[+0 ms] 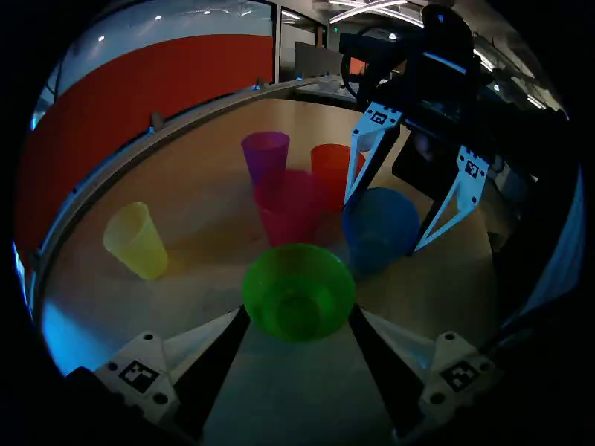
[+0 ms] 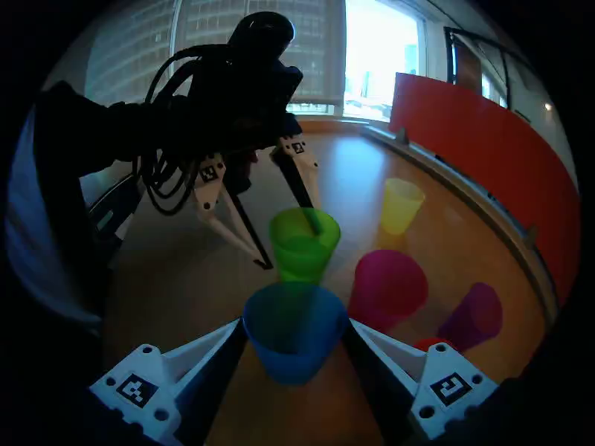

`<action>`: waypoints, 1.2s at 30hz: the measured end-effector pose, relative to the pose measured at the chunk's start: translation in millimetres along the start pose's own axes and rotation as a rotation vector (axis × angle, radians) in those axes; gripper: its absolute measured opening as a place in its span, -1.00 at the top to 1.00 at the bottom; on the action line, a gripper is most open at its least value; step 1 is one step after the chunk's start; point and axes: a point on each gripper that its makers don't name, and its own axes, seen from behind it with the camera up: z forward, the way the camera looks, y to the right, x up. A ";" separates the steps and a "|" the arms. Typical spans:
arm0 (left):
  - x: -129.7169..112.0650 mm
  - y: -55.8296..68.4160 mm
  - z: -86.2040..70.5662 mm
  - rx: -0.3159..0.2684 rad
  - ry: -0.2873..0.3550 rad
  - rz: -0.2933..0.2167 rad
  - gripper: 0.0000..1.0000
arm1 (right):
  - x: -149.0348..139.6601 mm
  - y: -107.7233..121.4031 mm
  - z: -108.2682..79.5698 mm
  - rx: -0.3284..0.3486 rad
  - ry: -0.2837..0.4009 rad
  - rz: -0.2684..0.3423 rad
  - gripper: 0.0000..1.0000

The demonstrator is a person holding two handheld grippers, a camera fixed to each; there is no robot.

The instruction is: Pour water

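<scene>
Left gripper view looks down at a green cup (image 1: pixel 297 293), and the left gripper (image 1: pixel 297 316) squeezes it from both sides. The right gripper (image 2: pixel 295 327) hugs a blue cup (image 2: pixel 295 338) the same way. The two cups are near each other, and I cannot tell if they rest on the worktop (image 1: pixel 201 186) or hang just above it. I also cannot tell if there is water in either cup. What could go wrong? The cups look thin and soft to me, so a hard squeeze could bend one and make it pop out. If one cup tips too fast, or its lip is not over the other cup, water could splash onto the worktop. A pink cup (image 1: pixel 290 204) stands just behind them, with a purple cup (image 1: pixel 265 152) and an orange cup (image 1: pixel 331 167) close to it, and a swinging gripper could knock them over. A yellow cup (image 1: pixel 136 239) stands well apart. The worktop is smooth, pale wood with a curved edge. A long red wall (image 1: pixel 149 82) runs beside it, big bright windows (image 2: pixel 372 52) are at the far end, and lights (image 1: pixel 372 9) shine on the ceiling.
</scene>
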 end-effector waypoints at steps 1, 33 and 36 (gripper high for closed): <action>0.2 0.0 -0.7 0.001 0.001 0.001 -0.98 | -0.6 0.2 -0.5 -0.001 -0.001 0.000 -0.83; -5.0 2.1 -8.6 0.012 -0.016 -0.007 -0.97 | -22.1 6.3 -16.8 -0.049 -0.038 0.012 -1.00; -7.5 0.4 -10.4 0.019 -0.020 -0.007 -0.97 | -25.1 7.1 -20.6 -0.058 -0.046 0.017 -1.00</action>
